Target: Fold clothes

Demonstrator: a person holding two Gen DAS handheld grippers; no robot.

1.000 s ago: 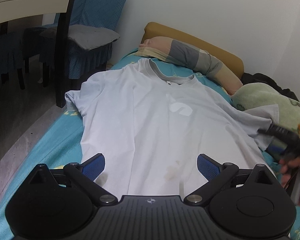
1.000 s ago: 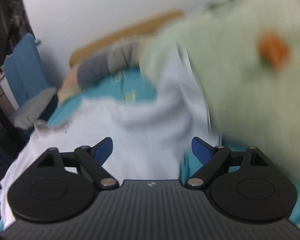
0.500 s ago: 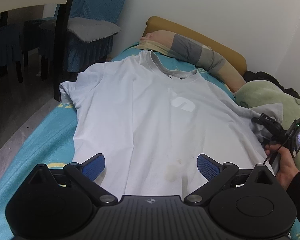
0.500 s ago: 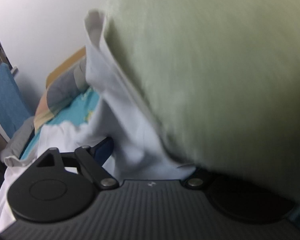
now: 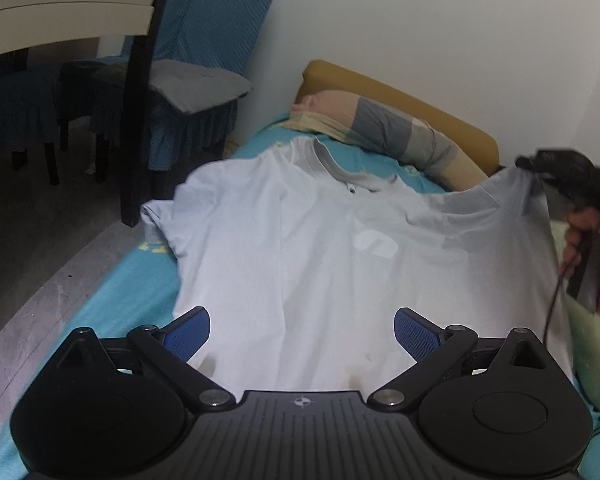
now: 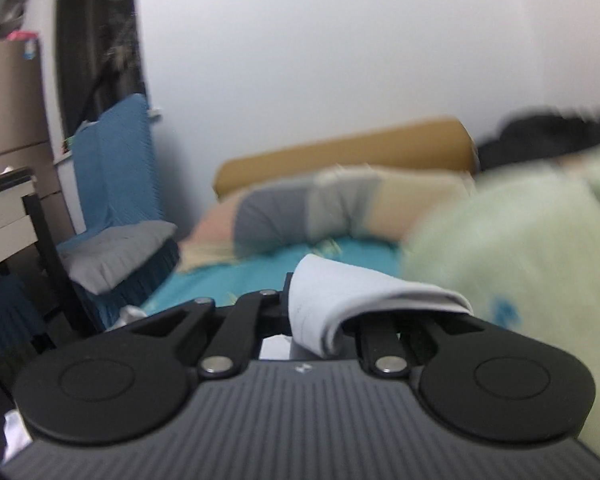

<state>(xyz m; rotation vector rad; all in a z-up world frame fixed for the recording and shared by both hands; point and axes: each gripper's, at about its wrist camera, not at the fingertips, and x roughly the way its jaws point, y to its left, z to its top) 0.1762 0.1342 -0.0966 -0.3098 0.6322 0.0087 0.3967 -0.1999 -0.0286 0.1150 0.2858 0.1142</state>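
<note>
A white T-shirt [image 5: 300,248] lies face up on the bed's turquoise sheet [image 5: 112,304], collar toward the headboard. My left gripper [image 5: 302,330] is open and empty, hovering over the shirt's lower part. My right gripper [image 6: 320,312] is shut on the shirt's right sleeve [image 6: 352,292]; in the left wrist view the right gripper [image 5: 540,168] holds that sleeve [image 5: 512,192] lifted above the bed at the right. The shirt's left sleeve [image 5: 160,216] lies flat near the bed's left edge.
A striped bolster pillow [image 5: 380,128] and tan headboard [image 5: 420,100] lie beyond the collar. A pale green blanket [image 6: 520,260] is piled on the right. A blue-covered chair [image 5: 188,92] and a dark table leg [image 5: 140,128] stand left of the bed, over grey floor [image 5: 40,280].
My right gripper closed on the shirt's right sleeve and lifted it off the green blanket. My left gripper stayed open, moving slightly over the shirt.
</note>
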